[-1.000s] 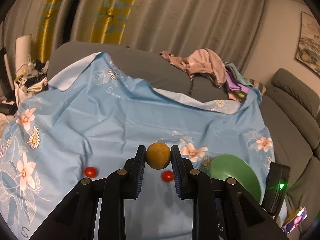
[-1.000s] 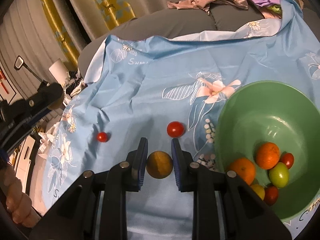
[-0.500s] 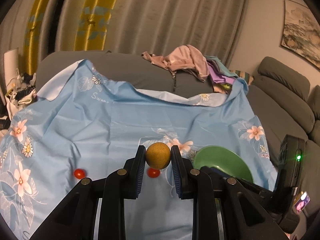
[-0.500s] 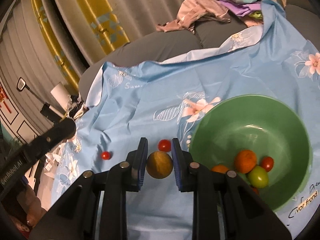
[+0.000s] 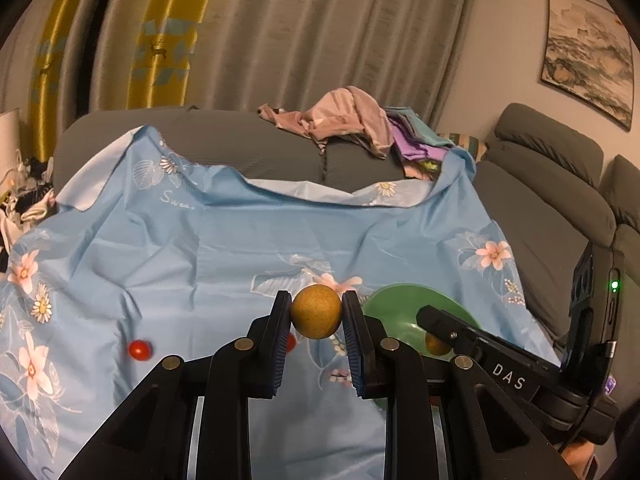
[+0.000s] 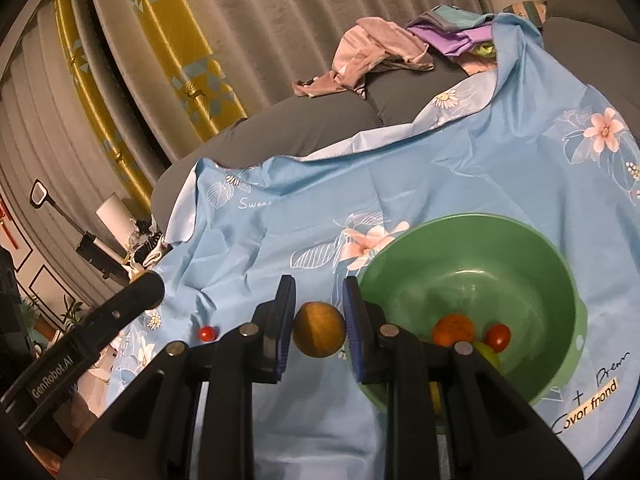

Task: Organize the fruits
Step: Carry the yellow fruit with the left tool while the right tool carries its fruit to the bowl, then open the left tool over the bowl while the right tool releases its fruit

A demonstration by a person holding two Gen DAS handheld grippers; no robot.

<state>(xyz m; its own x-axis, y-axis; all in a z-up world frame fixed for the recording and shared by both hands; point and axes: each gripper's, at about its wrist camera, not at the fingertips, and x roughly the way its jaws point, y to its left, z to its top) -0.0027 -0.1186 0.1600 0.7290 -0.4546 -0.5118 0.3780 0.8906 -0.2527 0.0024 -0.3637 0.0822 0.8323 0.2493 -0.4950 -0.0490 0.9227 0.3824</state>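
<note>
**Left wrist view: both grippers carried a brown fruit near the green bowl**

Left wrist view: the left gripper (image 5: 316, 318) had its jaws closed on a round speckled brown fruit (image 5: 316, 316), gripped by both blue pads and held above the blue floral sheet (image 5: 240, 248). On the sheet lay a small red tomato (image 5: 139, 349) to the left, and a second red tomato (image 5: 291, 342) peeked out just behind the left jaw. The green bowl (image 5: 394, 304) sat to the right, partly hidden by the right gripper (image 5: 434, 334), which reached over it with another brown fruit (image 5: 436, 345) at its tip. A pile of clothes (image 5: 352, 124) lay on the grey sofa (image 5: 552, 200) beyond.

Right wrist view: the right gripper (image 6: 319, 332) had its jaws clamped narrowly on the brown fruit (image 6: 319, 334), just left of the green bowl's (image 6: 472, 240) rim. Inside the bowl rested an orange (image 6: 453, 329), a red tomato (image 6: 497, 336) and a green fruit (image 6: 489, 354), touching one another. A small red tomato (image 6: 207, 333) lay on the sheet (image 6: 400, 176) at left, near the left gripper's body (image 6: 116, 316), whose jaws were out of sight here.
</note>
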